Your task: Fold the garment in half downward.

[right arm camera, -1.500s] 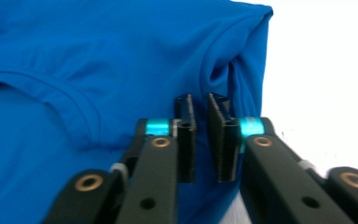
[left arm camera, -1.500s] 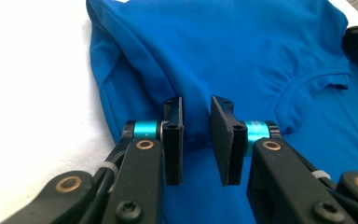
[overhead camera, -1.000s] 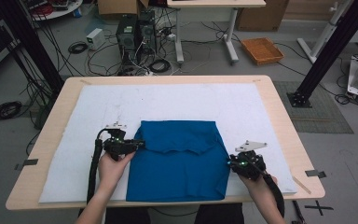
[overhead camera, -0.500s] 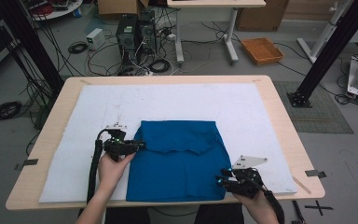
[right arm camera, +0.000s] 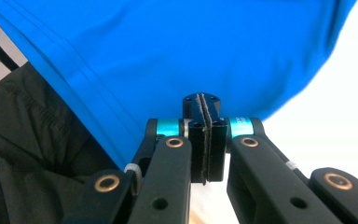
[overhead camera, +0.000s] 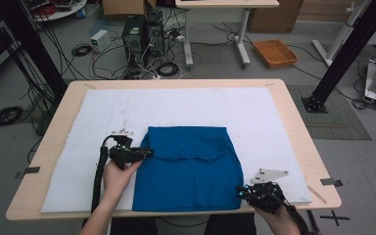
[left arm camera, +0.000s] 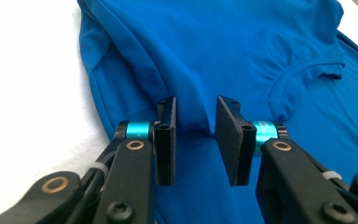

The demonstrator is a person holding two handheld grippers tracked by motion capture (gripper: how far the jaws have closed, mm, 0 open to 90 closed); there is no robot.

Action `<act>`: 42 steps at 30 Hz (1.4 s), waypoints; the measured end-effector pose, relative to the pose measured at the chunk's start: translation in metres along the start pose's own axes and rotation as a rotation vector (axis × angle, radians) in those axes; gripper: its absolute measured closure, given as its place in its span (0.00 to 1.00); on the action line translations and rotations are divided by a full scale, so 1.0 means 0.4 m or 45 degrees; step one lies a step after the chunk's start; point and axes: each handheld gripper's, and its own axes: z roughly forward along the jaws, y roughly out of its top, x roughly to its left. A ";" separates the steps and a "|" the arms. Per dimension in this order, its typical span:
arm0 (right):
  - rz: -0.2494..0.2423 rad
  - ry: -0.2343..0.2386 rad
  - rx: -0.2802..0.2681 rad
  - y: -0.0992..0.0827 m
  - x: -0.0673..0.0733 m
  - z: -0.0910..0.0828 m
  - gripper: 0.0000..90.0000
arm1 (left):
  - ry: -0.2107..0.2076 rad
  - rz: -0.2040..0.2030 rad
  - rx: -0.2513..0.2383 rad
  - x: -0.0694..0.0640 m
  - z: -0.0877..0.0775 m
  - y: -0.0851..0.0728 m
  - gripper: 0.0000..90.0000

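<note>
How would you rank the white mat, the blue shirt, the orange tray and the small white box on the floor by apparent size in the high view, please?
1. white mat
2. blue shirt
3. orange tray
4. small white box
The tray and box lie farther from the camera, so their true sizes are less sure.

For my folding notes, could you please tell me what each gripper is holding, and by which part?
Neither holds anything. The left gripper stands open at the blue shirt's left edge, cloth between its fingers unpinched. The right gripper is shut, empty, at the bottom right corner.
</note>
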 end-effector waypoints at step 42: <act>0.350 -0.156 -0.162 0.201 -0.174 0.194 0.99 | -0.004 -0.014 -0.055 0.000 0.005 0.004 0.85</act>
